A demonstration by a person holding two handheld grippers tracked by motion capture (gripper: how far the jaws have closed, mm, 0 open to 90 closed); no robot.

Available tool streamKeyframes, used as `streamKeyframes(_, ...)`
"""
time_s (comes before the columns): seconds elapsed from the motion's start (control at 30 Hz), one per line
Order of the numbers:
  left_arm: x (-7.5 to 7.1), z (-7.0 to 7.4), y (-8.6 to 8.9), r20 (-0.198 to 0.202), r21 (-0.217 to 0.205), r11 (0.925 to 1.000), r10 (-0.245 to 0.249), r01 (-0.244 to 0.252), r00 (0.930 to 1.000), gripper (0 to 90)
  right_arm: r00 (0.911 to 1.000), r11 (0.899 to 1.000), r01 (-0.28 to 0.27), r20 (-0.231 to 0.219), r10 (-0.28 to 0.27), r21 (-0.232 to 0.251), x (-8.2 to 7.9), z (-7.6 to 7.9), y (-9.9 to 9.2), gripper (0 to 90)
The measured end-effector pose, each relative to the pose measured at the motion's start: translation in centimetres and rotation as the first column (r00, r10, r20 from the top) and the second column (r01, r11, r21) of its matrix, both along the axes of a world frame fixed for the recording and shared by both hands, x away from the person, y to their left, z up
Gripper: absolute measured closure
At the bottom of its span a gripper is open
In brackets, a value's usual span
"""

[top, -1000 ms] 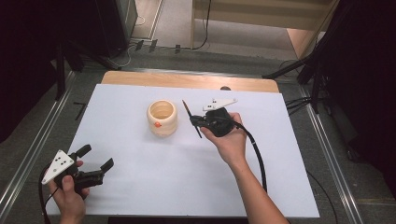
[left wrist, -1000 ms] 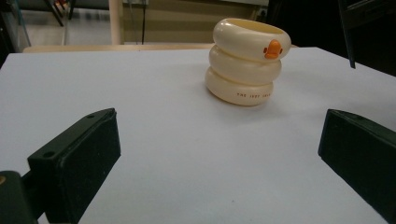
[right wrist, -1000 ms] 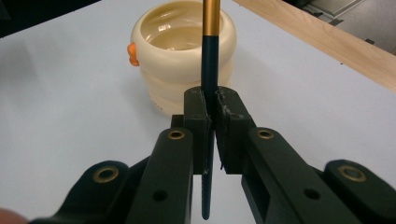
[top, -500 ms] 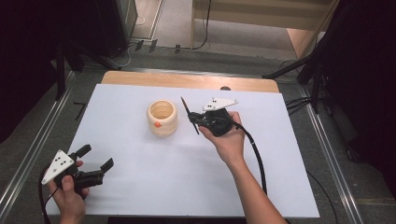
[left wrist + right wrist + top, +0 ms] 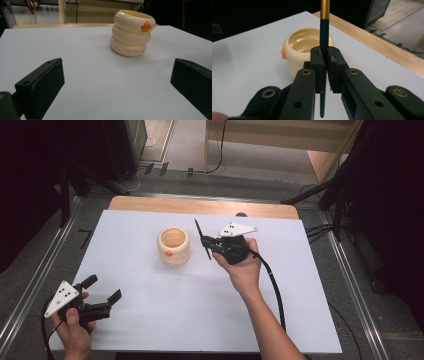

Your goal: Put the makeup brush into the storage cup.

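A cream pot (image 5: 173,246) shaped like stacked rings, with a small orange duck bill on its side, stands on the white table sheet (image 5: 165,320). Just right of it, my right gripper (image 5: 207,243) is shut on a thin dark stick (image 5: 201,236) that slants across its jaws. In the right gripper view the stick (image 5: 324,27) rises upright between the pressed pads of that gripper (image 5: 325,58), with a gold band near the top and the pot (image 5: 308,42) behind. My left gripper (image 5: 103,289) rests open near the front left corner. Its view looks between the open jaws (image 5: 117,73) at the pot (image 5: 132,35).
A wooden strip (image 5: 200,206) runs along the table's far edge. Metal rails (image 5: 35,285) border both sides. The right gripper's cable (image 5: 274,285) trails back along the forearm. Dark equipment and cables lie on the floor beyond the table.
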State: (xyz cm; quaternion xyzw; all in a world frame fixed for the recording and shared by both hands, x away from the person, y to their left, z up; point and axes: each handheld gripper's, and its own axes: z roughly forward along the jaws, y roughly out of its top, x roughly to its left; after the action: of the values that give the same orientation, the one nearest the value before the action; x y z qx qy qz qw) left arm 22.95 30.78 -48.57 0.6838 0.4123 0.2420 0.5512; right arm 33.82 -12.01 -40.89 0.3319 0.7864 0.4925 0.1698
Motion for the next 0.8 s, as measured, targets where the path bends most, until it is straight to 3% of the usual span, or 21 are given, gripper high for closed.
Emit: streamKeyframes(0.8, 0.05, -0.01, 0.08, -0.002, -0.005, 1.0, 0.002, -0.002, 1.0, 0.0, 0.999, 0.996, 0.018, 0.039, -0.022, 0.092, 0.61, 0.34, 0.36, 84.8)
